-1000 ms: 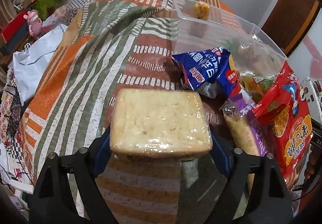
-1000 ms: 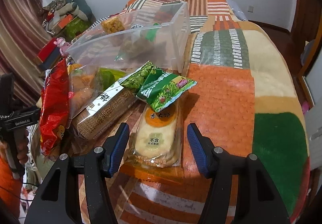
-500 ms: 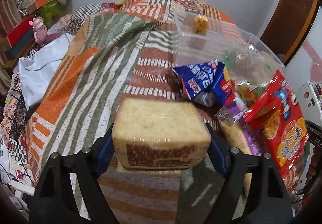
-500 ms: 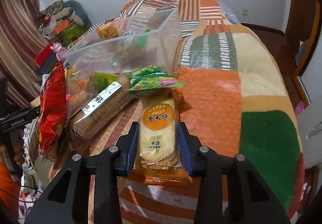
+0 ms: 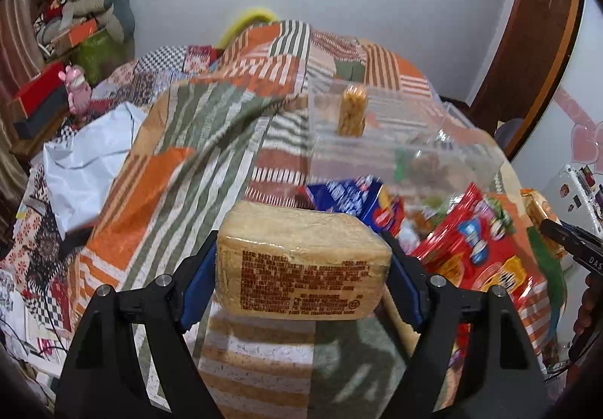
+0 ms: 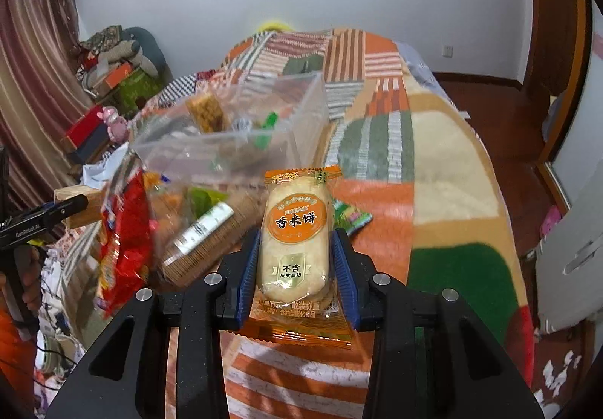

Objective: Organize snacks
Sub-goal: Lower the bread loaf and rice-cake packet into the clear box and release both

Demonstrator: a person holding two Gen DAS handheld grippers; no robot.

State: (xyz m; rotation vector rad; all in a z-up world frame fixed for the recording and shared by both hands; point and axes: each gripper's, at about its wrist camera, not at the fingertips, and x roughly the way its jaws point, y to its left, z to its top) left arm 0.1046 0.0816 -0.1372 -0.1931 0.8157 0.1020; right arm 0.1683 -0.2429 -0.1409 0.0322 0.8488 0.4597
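Left wrist view showed the left gripper (image 5: 303,277) clamped on a wrapped cake block (image 5: 301,264), lifted off the blanket (image 5: 166,185). Ahead and right stood the clear bin (image 5: 395,151), seemingly nearer this hand. The right gripper (image 6: 296,268) squeezed a rice cracker pack (image 6: 296,242), long axis pointing forward, the bin (image 6: 241,132) ahead-left.

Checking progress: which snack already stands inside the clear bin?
The small yellow snack bar, upright inside the clear bin; the other packets are gripped or heaped outside.
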